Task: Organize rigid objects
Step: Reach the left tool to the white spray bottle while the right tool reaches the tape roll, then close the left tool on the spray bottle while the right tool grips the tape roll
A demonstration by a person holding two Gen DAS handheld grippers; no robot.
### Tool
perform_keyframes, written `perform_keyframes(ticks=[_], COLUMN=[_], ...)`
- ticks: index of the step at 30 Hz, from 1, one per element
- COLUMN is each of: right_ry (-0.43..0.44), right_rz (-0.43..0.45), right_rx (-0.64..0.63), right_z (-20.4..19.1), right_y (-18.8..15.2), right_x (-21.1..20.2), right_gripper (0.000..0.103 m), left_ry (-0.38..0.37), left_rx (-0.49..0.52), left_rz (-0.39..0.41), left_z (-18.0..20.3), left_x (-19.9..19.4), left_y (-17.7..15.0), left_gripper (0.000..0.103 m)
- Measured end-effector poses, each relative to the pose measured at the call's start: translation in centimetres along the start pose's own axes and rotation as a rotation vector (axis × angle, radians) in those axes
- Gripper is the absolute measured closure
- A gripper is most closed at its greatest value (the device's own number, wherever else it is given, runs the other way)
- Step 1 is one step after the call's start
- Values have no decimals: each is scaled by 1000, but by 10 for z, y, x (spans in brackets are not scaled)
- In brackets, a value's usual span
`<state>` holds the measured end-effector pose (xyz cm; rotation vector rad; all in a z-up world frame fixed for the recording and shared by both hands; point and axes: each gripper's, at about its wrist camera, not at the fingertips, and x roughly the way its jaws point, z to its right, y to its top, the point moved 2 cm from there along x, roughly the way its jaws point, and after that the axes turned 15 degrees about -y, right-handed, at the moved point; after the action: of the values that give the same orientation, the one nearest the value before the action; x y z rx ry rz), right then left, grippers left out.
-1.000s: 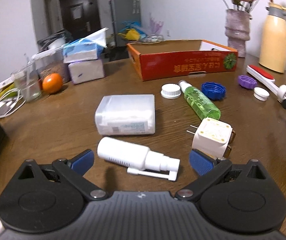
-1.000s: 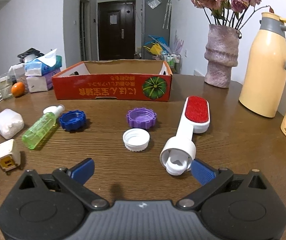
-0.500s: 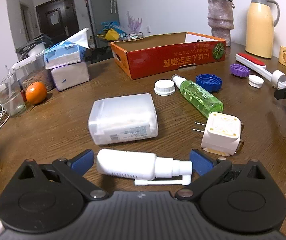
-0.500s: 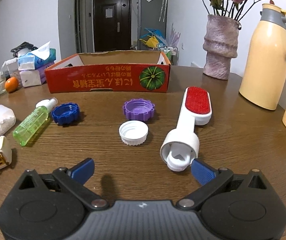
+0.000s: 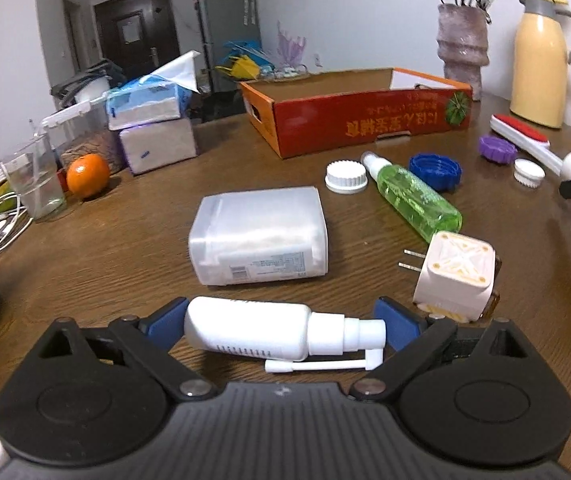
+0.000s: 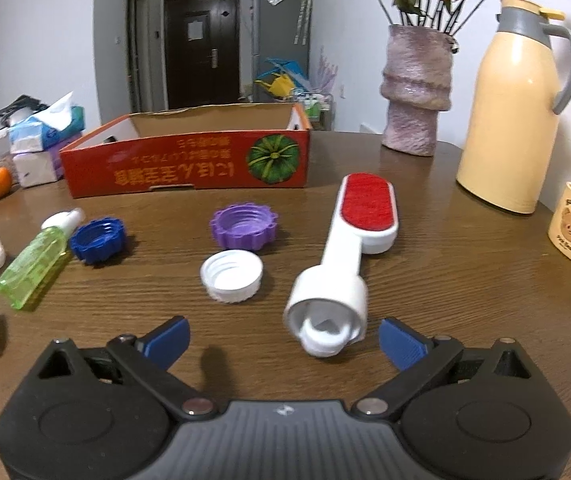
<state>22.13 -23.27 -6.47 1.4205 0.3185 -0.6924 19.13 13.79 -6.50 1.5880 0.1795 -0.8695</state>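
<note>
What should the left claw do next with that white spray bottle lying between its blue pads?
Probably close. The white spray bottle lies sideways between the open left claw pads, with nothing else in the gap. Once gripped, it could go to the orange box.

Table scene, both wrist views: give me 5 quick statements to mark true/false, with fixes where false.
1. The white spray bottle lies on its side between the left gripper's blue pads. True.
2. The cardboard box already holds the green bottle. False: the green bottle lies on the table outside the box.
3. The purple cap sits open side up. True.
4. The right gripper is shut on the lint brush. False: its jaws are closing, not touching the lint brush handle between them.
5. The orange is in the box. False: it sits by the glass.
</note>
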Motion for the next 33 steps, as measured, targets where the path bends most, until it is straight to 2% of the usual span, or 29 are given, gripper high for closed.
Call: perform_keyframes(ticks=[4, 6, 10, 13, 15, 24, 33], right_ry=[-39, -56, -72, -70, -62, -46, -20], right_rz=[26, 41, 26, 22, 21, 17, 30], right_rx=[22, 28, 43, 62, 68, 93, 96], right_z=[5, 7, 11, 14, 15, 22, 35], right_y=[3, 4, 7, 7, 6, 4, -8], right_x=[3, 5, 12, 15, 16, 9, -13], right_gripper=[10, 18, 27, 42, 59, 60, 61], left_ry=[33, 46, 74, 94, 104, 138, 153], left_rx=[-34, -57, -89, -111, -124, -165, -189], left_rz=[34, 53, 86, 109, 129, 186, 206], left_z=[2, 2, 3, 3, 4, 9, 16], left_x=[-6, -10, -16, -20, -24, -36, -40], left_y=[1, 1, 2, 4, 5, 6, 6], left_gripper=[4, 4, 4, 4, 4, 4, 4])
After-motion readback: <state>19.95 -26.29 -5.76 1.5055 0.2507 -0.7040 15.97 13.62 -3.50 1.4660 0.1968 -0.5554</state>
